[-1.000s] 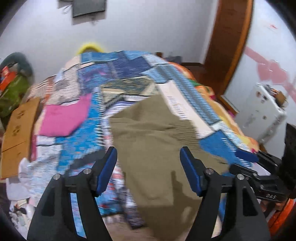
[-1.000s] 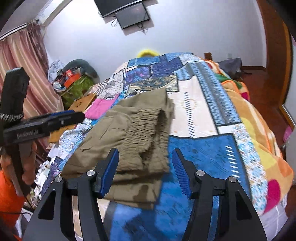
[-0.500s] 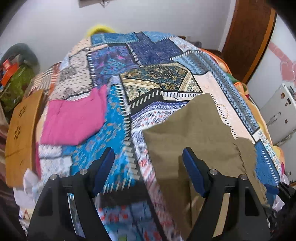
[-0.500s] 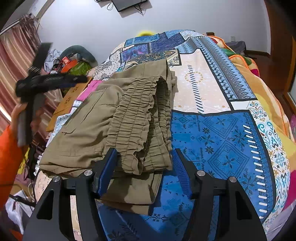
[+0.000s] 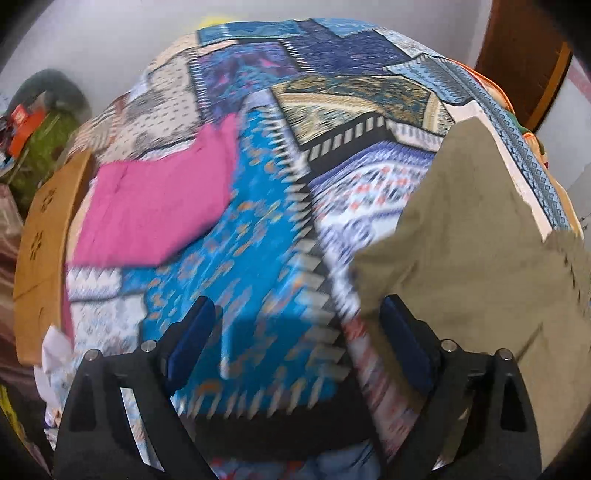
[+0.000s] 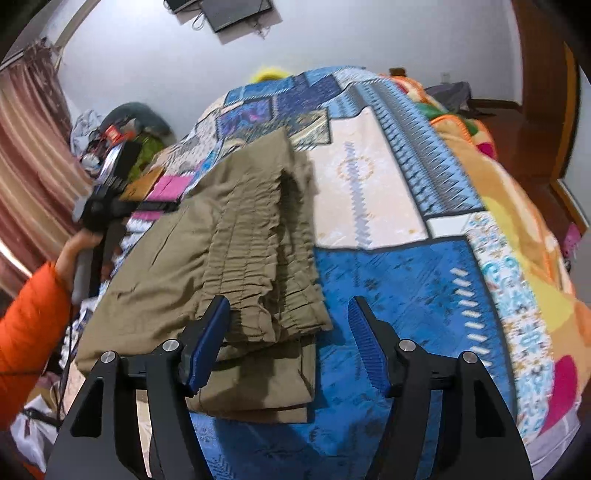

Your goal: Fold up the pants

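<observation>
Olive-khaki pants (image 6: pixel 229 243) lie folded on a patchwork bedspread (image 6: pixel 391 280), with the gathered elastic waistband (image 6: pixel 255 258) on top and nearest my right gripper. My right gripper (image 6: pixel 288 332) is open and empty, just above the waistband's near corner. In the left wrist view the pants (image 5: pixel 476 236) lie at the right. My left gripper (image 5: pixel 295 339) is open and empty, over the blue patterned bedspread (image 5: pixel 243 243) to the left of the pants. Its right finger (image 5: pixel 402 339) is at the pants' left edge. The left gripper also shows in the right wrist view (image 6: pixel 122 206), held by a hand in an orange sleeve.
A folded pink cloth (image 5: pixel 155 206) lies on the bed's left part. A brown cardboard box (image 5: pixel 40 236) stands beside the bed's left edge. Clutter and a curtain (image 6: pixel 33 155) are at the far left. A wooden door (image 6: pixel 543 92) is at the right, and a screen (image 6: pixel 236 11) hangs on the wall.
My left gripper has swung left, off the pants and over the bare bedspread. My right gripper has moved closer over the waistband. Both stay open.
</observation>
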